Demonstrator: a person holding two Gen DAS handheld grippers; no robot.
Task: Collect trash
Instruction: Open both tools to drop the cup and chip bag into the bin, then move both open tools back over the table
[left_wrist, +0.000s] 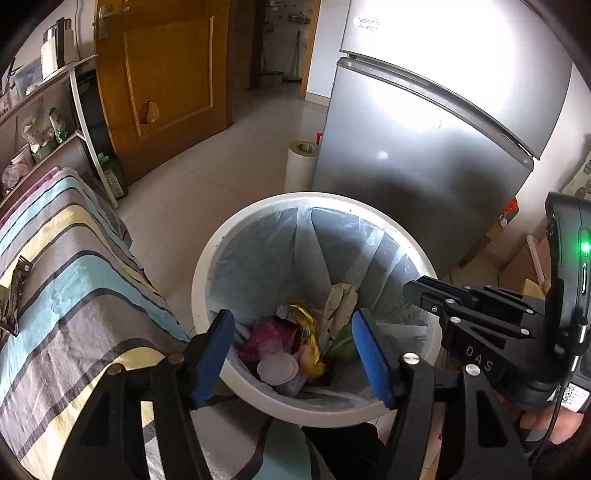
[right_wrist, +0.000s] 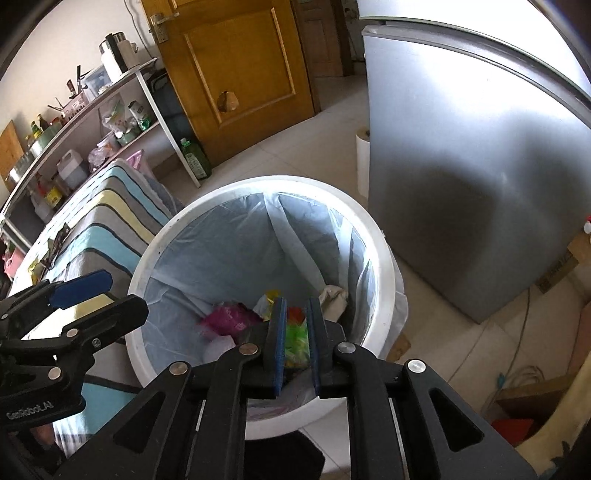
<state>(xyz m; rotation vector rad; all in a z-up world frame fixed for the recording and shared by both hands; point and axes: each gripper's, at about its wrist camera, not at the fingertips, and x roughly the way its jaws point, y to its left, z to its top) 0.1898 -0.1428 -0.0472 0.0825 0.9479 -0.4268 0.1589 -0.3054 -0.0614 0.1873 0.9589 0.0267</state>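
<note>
Right gripper (right_wrist: 297, 328) is closed to a narrow gap over the white bin (right_wrist: 384, 258), its blue pads (right_wrist: 279, 343) standing close and parallel. A green-and-yellow wrapper (right_wrist: 296, 338) shows in that gap; whether the pads pinch it or it lies below among the rubbish cannot be told, nor can its long axis, since the pads cover most of it.

Left gripper (left_wrist: 295, 349) stands wide open with nothing between its fingers, held just above the near rim of the bin (left_wrist: 201, 273) and pointing down into it. In the right wrist view it (right_wrist: 83, 282) enters from the left, beside the bin wall.

Below both grippers, the bin is lined with a pale blue bag (right_wrist: 229, 240). On its bottom lie a pink wrapper (right_wrist: 229, 317), a round white lid (left_wrist: 277, 369), a gold foil wrapper (left_wrist: 304, 317) and a beige crumpled piece (right_wrist: 334, 299), touching and overlapping one another. Items under them are hard to make out.

Left of the grippers, a striped cloth (left_wrist: 74, 266) covers a raised surface touching the bin; a dark wrapper (left_wrist: 14, 295) lies on it. Beyond the bin stands a grey fridge (left_wrist: 436, 147), with a white roll (left_wrist: 301, 162) upright at its left corner. Farther left are open shelves (right_wrist: 85, 125) crowded with bottles, a green bottle (right_wrist: 195, 158) on the floor, and a wooden door (right_wrist: 236, 66). Boxes at the right edge are cut off.
</note>
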